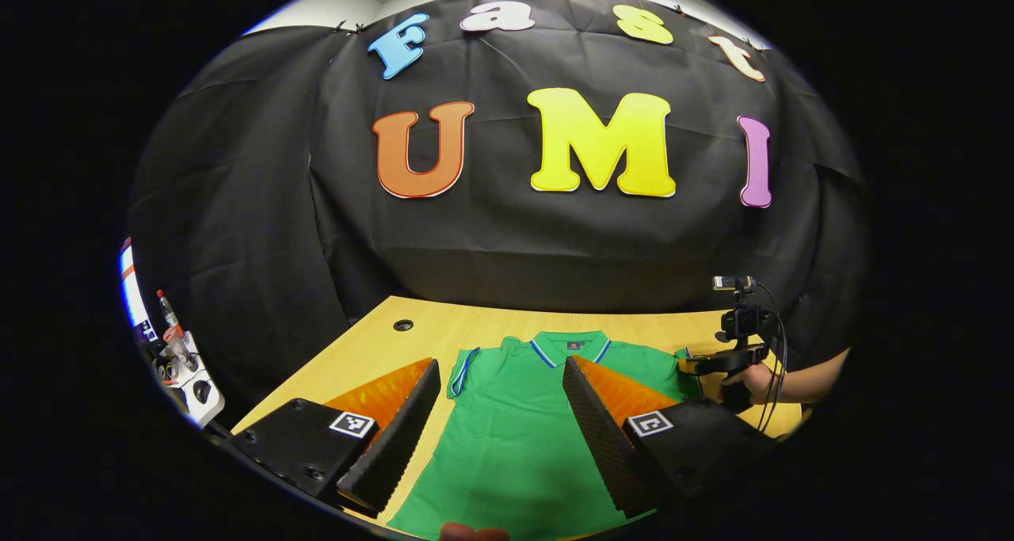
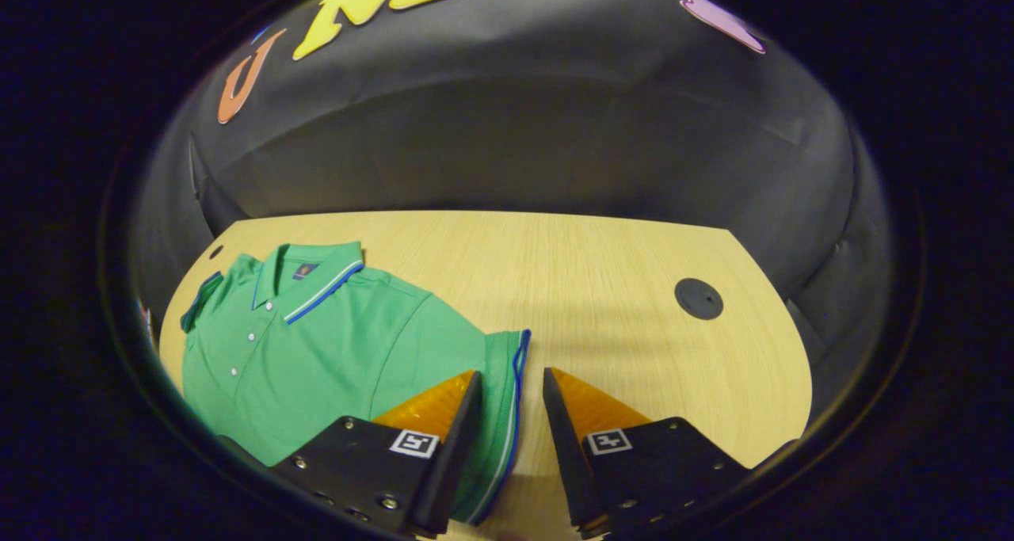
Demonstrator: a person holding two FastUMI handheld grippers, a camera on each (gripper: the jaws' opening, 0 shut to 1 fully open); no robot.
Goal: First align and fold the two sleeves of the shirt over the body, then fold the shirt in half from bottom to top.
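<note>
Green polo shirt (image 2: 317, 351) flat, unfolded

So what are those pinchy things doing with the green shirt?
A person is holding two grippers over a green polo shirt lying flat on a wooden table. The left gripper hangs over the shirt's body, jaws wide open. The right gripper has its open jaws straddling the blue-trimmed edge of one sleeve. Nothing is folded yet; both sleeves are spread out.

Wooden table (image 2: 602, 272); green polo shirt (image 2: 317, 343) flat on it.
</note>
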